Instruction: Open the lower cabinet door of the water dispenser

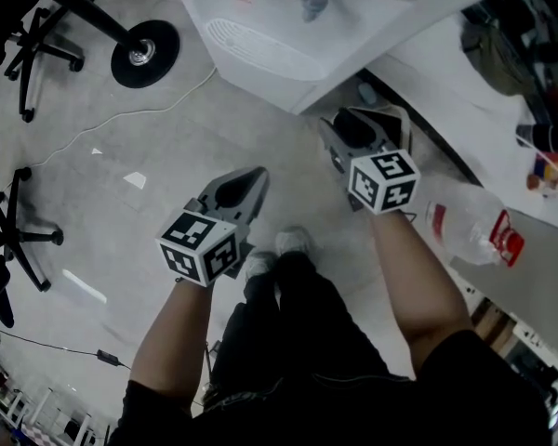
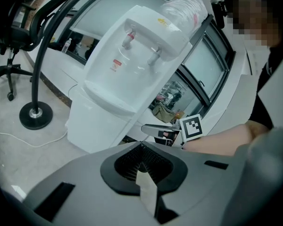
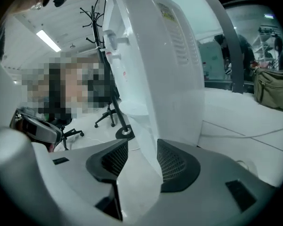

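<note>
The white water dispenser [image 1: 260, 35] stands at the top of the head view, its lower cabinet [image 2: 99, 126] reaching down to the floor. My right gripper [image 1: 353, 114] is low beside the cabinet's right corner. In the right gripper view the right gripper [image 3: 137, 147] is open, and the cabinet's front corner edge [image 3: 146, 126] shows in the gap between the pads; I cannot tell whether either pad touches it. My left gripper [image 1: 253, 177] hangs over the floor, short of the dispenser. Its pads [image 2: 141, 147] meet with nothing between them, so it is shut.
A coat stand's round black base [image 1: 144, 52] and an office chair [image 1: 37, 35] stand to the left of the dispenser, with a thin cable [image 1: 121, 119] on the floor. A white ledge [image 1: 465, 91] runs on the right, a plastic bottle [image 1: 474, 230] by it. The person's feet are below the grippers.
</note>
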Demonstrator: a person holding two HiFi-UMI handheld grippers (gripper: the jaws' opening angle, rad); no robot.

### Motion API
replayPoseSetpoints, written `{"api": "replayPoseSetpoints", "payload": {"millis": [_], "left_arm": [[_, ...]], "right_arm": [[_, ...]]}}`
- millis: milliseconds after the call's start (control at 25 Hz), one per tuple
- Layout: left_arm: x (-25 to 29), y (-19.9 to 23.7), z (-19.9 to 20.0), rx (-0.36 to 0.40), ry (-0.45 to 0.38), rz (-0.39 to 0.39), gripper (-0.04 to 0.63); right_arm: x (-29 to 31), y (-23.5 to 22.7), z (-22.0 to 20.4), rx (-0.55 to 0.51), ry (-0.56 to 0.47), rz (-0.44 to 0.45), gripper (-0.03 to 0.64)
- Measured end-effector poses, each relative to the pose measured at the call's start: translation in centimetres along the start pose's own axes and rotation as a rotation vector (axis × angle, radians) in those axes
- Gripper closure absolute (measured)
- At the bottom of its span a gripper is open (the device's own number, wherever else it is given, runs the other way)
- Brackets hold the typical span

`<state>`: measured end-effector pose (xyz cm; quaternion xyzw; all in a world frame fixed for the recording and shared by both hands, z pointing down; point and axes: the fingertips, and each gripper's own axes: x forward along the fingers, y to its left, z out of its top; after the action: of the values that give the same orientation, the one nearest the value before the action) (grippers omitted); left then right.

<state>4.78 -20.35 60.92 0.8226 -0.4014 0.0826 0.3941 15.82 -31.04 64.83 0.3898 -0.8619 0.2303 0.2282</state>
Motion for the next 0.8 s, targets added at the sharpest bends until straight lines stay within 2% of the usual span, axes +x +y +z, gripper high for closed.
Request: {"api": "replayPoseSetpoints", "payload": {"millis": [360, 480, 800], "left_arm": [[0.8, 2.1, -0.7, 0.041, -0.003, 0.008, 0.595], [0.7, 2.7, -0.8, 0.03, -0.01, 0.004, 0.595], [0.5, 3.2, -1.0, 0.035, -0.004, 0.009, 0.595]], "right_arm": [[4.4, -3.2, -1.2, -0.017, 0.029, -0.094, 0.417], [5.3, -3.5, -1.4, -0.041, 0.035, -0.119, 0.417], [6.9, -4.8, -1.8, -0.005, 0.026, -0.174, 0.42]]}}
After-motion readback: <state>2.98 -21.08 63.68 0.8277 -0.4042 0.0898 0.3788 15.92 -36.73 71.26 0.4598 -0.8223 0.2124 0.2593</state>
